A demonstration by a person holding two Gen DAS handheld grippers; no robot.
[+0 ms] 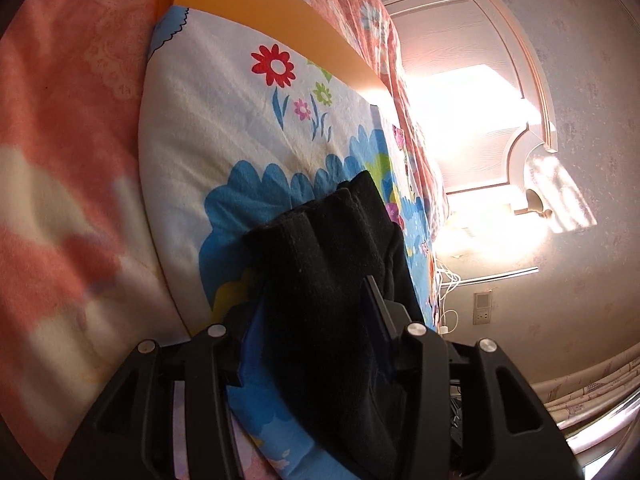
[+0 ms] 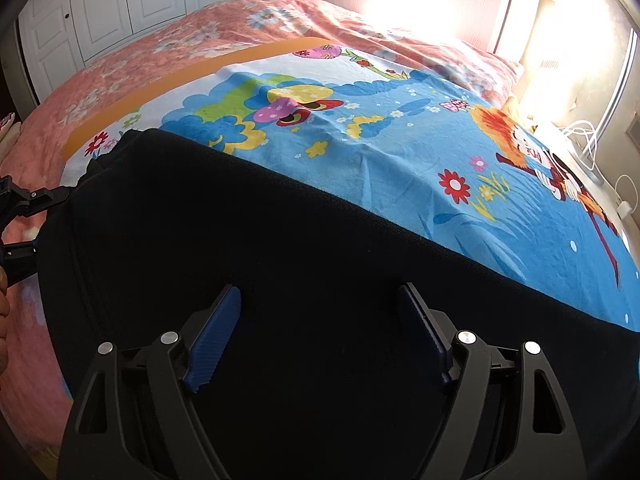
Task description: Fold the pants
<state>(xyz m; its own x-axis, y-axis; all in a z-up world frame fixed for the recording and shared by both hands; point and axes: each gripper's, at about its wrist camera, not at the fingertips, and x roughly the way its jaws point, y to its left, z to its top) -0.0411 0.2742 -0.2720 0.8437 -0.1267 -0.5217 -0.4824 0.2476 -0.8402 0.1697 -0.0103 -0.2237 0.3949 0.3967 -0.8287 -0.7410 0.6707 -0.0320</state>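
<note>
Nearest the right wrist camera, the right gripper [image 2: 320, 320] hovers over the black pants [image 2: 248, 264] with its blue fingers [image 2: 214, 340] spread wide and empty — likely poised to smooth or take the cloth. The pants lie flat across the cartoon blanket [image 2: 460, 152] on the bed [image 2: 132, 60]. At nine o'clock the left gripper [image 2: 36, 216] meets their end; its own view shows bunched black fabric between its part-open fingers [image 1: 376, 304] — whether they pinch it I cannot tell
</note>
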